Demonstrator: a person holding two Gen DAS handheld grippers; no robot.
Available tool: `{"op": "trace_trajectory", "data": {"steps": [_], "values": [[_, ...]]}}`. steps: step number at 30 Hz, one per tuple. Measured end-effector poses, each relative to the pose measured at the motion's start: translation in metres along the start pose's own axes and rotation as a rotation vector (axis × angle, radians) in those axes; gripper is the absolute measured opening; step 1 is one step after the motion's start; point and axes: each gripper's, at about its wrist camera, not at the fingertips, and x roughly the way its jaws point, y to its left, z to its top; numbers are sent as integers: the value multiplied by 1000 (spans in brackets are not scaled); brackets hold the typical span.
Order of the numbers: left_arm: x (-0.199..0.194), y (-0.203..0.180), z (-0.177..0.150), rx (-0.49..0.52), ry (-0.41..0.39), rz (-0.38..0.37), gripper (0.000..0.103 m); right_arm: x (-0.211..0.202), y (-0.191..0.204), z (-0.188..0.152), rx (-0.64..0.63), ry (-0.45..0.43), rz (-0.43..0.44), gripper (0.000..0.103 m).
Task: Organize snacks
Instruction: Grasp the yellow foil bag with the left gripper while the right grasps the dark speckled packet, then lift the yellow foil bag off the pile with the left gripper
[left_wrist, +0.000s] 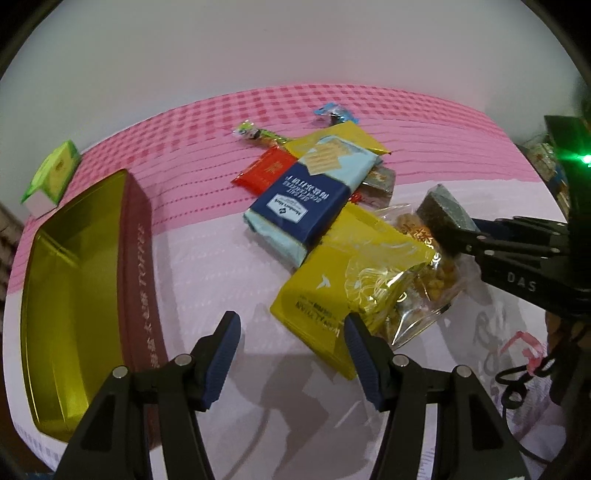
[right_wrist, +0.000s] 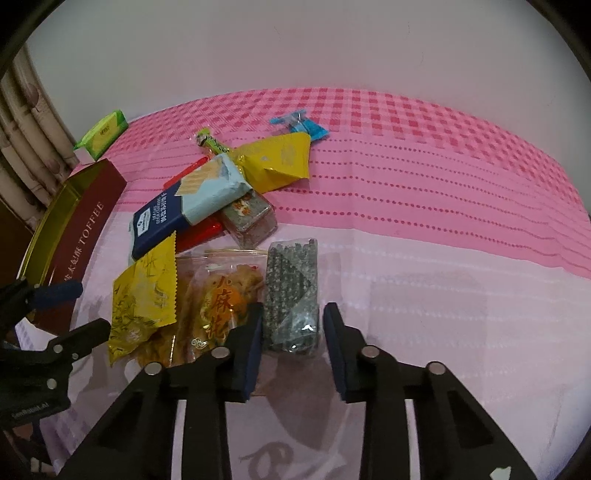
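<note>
Right wrist view puts the grey speckled snack bar (right_wrist: 293, 295) between my right gripper (right_wrist: 293, 334) fingers; its near end sits in the gap, my jaws stand apart to either side of it, and I cannot tell whether the pads touch the wrapper; from the left wrist view the same bar (left_wrist: 443, 210) appears at the tip of that gripper (left_wrist: 448, 236), raised above the clear bag, though whether it is truly pinched I cannot tell; just left of the bar lies a clear bag of fried dough twists (right_wrist: 218, 302) with orange characters on it, and a yellow packet (right_wrist: 142, 299) overlaps that bag's left side; beyond them sits the snack pile: a blue and pale-blue soda cracker pack (right_wrist: 192, 205) on top, a red packet (right_wrist: 199, 236) under it, a clear-wrapped grey bar (right_wrist: 249, 218) beside it, a second yellow packet (right_wrist: 280, 162) behind, a green-wrapped candy (right_wrist: 212, 144) and a blue-wrapped candy (right_wrist: 299, 125) farther back; my left gripper (left_wrist: 291, 343) hangs wide open over the pale cloth, holding nothing, its right finger (left_wrist: 360, 350) just at the near yellow packet's (left_wrist: 332, 295) edge; to its left stands the open toffee tin (left_wrist: 74, 295), gold inside, maroon wall; a green box (left_wrist: 55, 173) lies beyond the tin on the pink checked tablecloth (left_wrist: 424, 122).
</note>
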Motion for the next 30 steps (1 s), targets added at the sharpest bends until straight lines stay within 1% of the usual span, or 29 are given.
{"op": "trace_trajectory", "data": {"steps": [5, 12, 15, 17, 21, 24, 30], "values": [[-3, -2, 2, 62, -4, -45, 60, -1, -6, 1, 4, -9, -12, 24], [-1, -15, 1, 147, 27, -111, 60, -8, -21, -6, 31, -2, -31, 24], [4, -21, 2, 181, 39, -117, 66, -14, -28, -11, 48, 2, -34, 24], [8, -23, 4, 190, 41, -123, 67, -16, -32, -14, 58, 3, -34, 24], [16, -22, 10, 199, 59, -168, 68, -18, -34, -16, 70, 4, -33, 24], [22, -20, 16, 211, 69, -188, 68, -19, -34, -17, 75, 2, -32, 24], [31, -18, 20, 206, 81, -210, 71, -17, -34, -17, 78, 2, -32, 24]]}}
